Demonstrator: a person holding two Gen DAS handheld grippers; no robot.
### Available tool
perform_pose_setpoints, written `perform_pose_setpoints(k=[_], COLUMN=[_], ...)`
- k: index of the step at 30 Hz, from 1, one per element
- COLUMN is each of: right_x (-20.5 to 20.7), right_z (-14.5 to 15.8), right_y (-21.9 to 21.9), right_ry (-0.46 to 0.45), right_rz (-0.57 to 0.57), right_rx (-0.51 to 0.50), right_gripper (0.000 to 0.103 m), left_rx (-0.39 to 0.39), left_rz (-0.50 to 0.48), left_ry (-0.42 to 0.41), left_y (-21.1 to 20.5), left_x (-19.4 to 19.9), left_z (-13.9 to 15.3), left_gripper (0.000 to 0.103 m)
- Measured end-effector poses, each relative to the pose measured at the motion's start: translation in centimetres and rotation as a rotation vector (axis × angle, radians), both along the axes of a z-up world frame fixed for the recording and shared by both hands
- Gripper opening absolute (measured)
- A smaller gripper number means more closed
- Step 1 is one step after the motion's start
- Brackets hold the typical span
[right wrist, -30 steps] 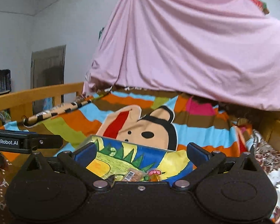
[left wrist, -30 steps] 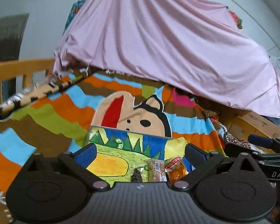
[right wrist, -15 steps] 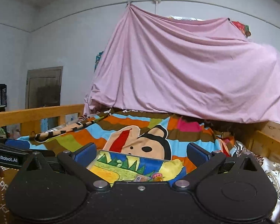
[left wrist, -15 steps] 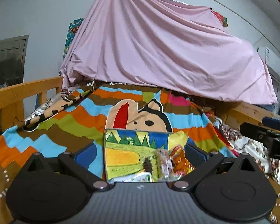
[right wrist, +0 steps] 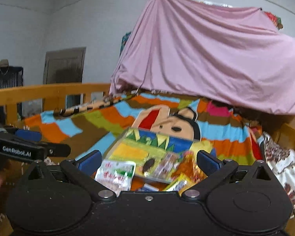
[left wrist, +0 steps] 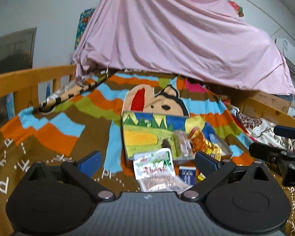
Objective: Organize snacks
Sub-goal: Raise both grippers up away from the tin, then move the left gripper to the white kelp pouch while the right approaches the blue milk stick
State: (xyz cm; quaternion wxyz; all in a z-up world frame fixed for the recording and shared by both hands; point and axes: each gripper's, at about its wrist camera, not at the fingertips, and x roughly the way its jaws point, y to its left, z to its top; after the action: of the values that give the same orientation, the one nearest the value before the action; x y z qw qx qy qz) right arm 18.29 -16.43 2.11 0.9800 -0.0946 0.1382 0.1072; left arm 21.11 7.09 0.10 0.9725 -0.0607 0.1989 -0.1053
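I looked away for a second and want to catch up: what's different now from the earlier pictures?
Both grippers, left and right, tipped downward, so the white-green packet and small blue pack in front of the painted tray came into view. Nothing was gripped or released. Jaws remain open; the snacks in the tray look unmoved.

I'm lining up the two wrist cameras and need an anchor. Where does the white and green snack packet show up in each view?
Left wrist: the white and green snack packet lies low, just right of centre, between the open left gripper's fingers.
Right wrist: the packet lies low, left of centre, beside the right gripper's left finger.
Shared landmark: the painted box just behind it.
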Motion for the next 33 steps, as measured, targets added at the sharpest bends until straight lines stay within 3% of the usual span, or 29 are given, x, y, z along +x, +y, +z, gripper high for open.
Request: perform_pose_setpoints(k=[8,15,24,33], right_x=[0.7,1.6,3.3,6.2], right_z=[-2.6,-4.8,-6.9,-10.0], right_y=[0.4,1.5,2.9,5.2], right_ry=[0.103,0.178,0.273,0.375], right_rz=[-0.014,-0.001,0.036,0.035], right_rx=[-0.014,-0.089,-0.076,-0.063], right_gripper=[0.102,0.102,0.102,0.102], left_rx=[0.016,0.045,0.042,-0.064], left_rz=[-0.019,-0.007,-0.008,-0.072], left_ry=[0.068,0.124,0.172,0.252], left_y=[-0.1,-0.1,0.3,-0.2], left_x=[0.8,2.0,3.1,6.3], left_z=[-2.1,-3.6,-5.1,-5.2], left_gripper=[0.103,0.103,0.103,0.102])
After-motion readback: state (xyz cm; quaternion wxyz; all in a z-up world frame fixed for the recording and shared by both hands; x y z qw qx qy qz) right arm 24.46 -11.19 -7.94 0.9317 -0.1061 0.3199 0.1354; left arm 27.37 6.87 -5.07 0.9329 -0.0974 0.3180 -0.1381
